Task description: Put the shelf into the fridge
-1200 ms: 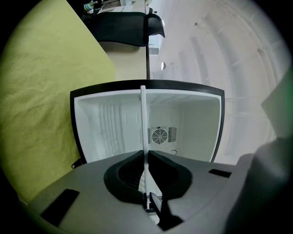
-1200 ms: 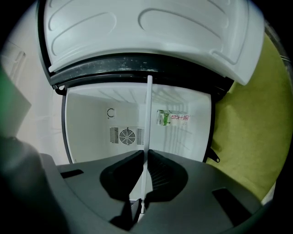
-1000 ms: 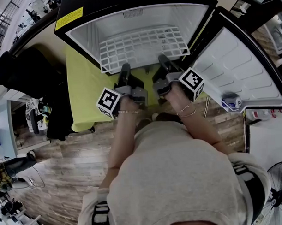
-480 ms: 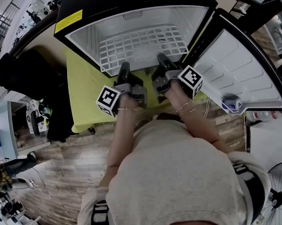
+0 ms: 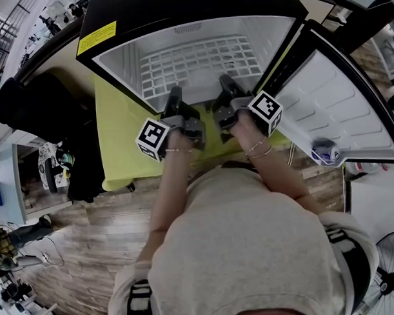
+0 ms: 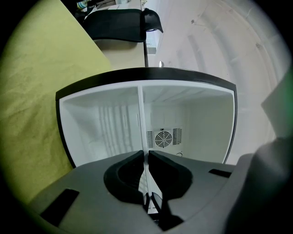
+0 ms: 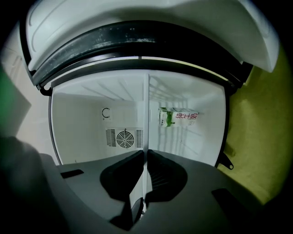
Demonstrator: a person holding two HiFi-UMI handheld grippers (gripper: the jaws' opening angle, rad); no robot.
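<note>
A white wire shelf [image 5: 200, 63] lies level inside the open black fridge [image 5: 102, 31], most of it within the white cavity. My left gripper [image 5: 174, 96] is shut on the shelf's near edge on the left. My right gripper [image 5: 225, 83] is shut on the same edge to the right. In the left gripper view the shelf [image 6: 143, 132] shows edge-on as a thin white line between the closed jaws of the gripper [image 6: 147, 157]. The right gripper view has the same edge-on shelf [image 7: 147, 123] running from its gripper [image 7: 145, 155] towards the back wall.
The fridge door [image 5: 330, 104] stands open at the right, with a small can [image 5: 326, 149] in its lower rack. A yellow-green cloth [image 5: 119, 137] covers the surface under the fridge. A carton [image 7: 178, 117] sits on the fridge's inner wall. A black chair [image 5: 34, 107] is at the left.
The shelf has slid further back into the fridge, and both grippers have moved forward with it.
</note>
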